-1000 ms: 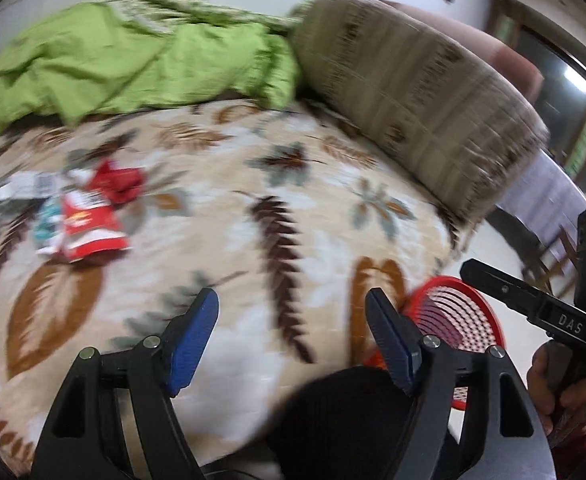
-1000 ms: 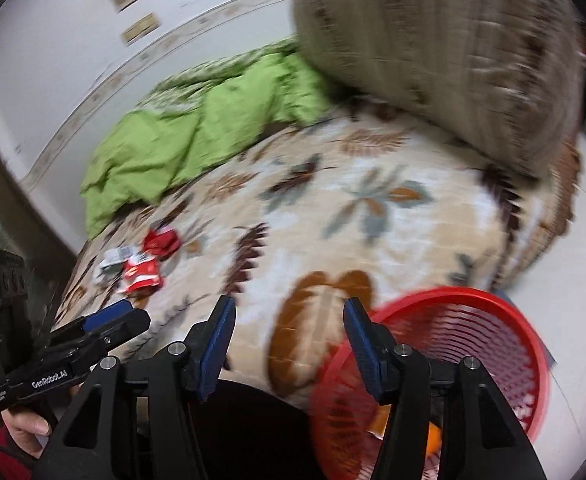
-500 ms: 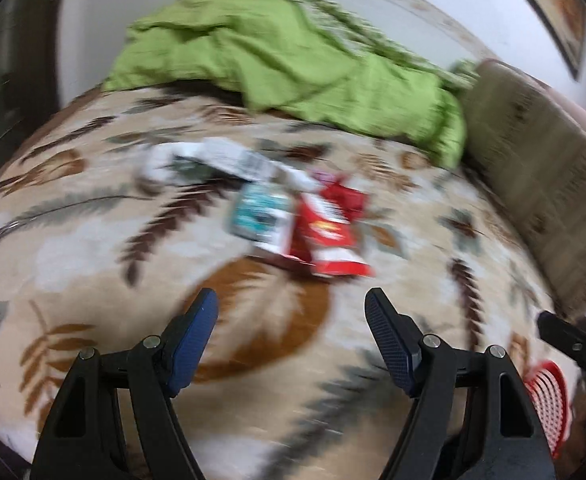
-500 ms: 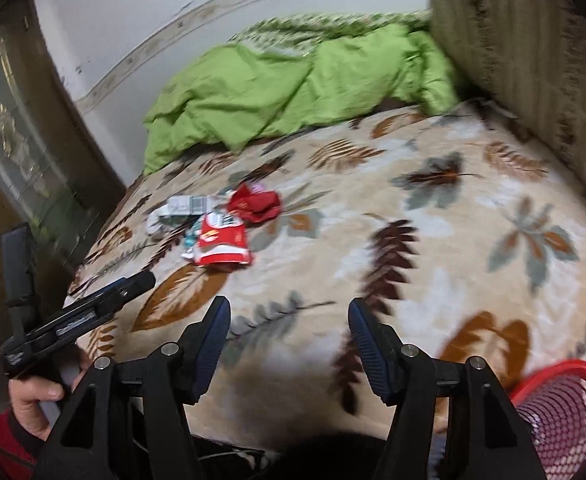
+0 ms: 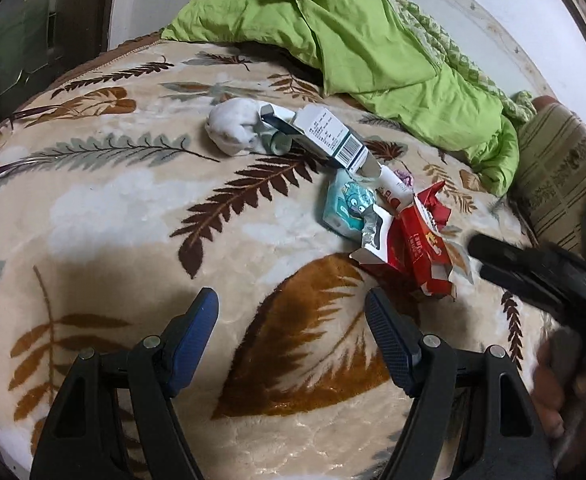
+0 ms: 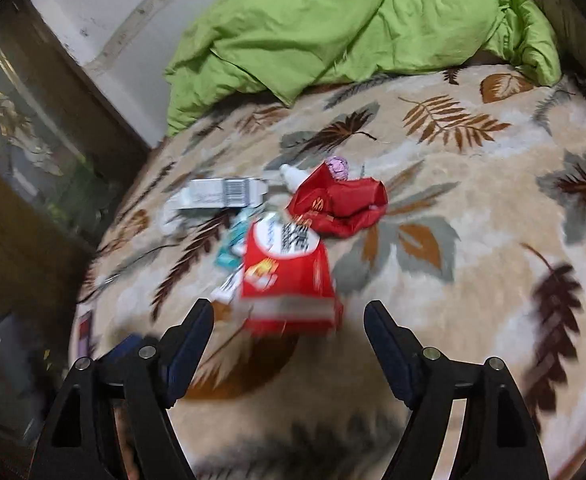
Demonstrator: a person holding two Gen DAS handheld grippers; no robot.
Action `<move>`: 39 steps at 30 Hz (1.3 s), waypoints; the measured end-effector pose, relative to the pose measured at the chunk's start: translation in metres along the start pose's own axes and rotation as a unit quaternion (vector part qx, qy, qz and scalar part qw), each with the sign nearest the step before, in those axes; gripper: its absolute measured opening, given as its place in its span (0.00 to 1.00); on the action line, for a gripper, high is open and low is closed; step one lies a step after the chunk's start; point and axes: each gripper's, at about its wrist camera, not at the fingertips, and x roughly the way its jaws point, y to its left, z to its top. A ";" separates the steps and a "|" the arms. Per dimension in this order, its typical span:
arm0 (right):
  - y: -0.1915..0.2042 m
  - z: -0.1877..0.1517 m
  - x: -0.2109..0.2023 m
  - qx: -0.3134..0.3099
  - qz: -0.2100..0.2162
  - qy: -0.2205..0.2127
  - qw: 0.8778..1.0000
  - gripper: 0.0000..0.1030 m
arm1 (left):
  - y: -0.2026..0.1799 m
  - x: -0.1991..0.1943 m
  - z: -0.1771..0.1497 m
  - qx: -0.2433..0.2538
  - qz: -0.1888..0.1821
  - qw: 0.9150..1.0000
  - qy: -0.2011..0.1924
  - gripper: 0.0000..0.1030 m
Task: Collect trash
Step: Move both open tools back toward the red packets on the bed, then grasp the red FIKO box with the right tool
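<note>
Both grippers are now facing the litter pile, the basket having left view. Left gripper (image 5: 291, 312) is standing open and empty, lower centre. Right gripper (image 6: 289, 322), jaws just opening wider, is holding nothing; red carton (image 6: 287, 276) is lying just beyond.

We see a bed w/ a cream leaf-print blanket (image 5: 141, 216). On it: a rumpled green quilt (image 5: 373, 40) at the far edge, a white wad (image 5: 233, 126) touching a white-and-teal carton (image 5: 325, 136), a teal packet (image 5: 347, 204), a torn red box (image 5: 417, 252), and a crumpled red wrapper (image 6: 341, 200) just beside the box. Striped cushion (image 5: 561, 172) at the right.
</note>
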 end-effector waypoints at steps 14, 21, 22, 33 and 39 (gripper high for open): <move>0.016 0.007 0.047 -0.042 -0.023 0.013 0.999 0.64 | -0.017 0.014 -0.003 0.039 0.006 0.999 0.016 0.72; -0.002 0.012 0.016 -0.023 -0.036 -0.046 0.998 0.54 | -0.019 0.015 -0.005 0.043 0.009 0.999 0.016 0.72; -0.004 0.014 0.015 -0.035 -0.079 -0.059 0.995 0.54 | -0.019 0.015 -0.005 0.044 0.010 0.999 0.015 0.72; 0.035 -0.007 0.043 -0.134 -0.066 0.002 0.989 0.53 | -0.011 0.008 -0.001 0.019 0.009 1.000 -0.001 0.72; 0.036 -0.024 0.023 -0.098 0.039 0.031 0.994 0.53 | 0.002 -0.001 0.003 -0.014 0.005 1.000 -0.022 0.72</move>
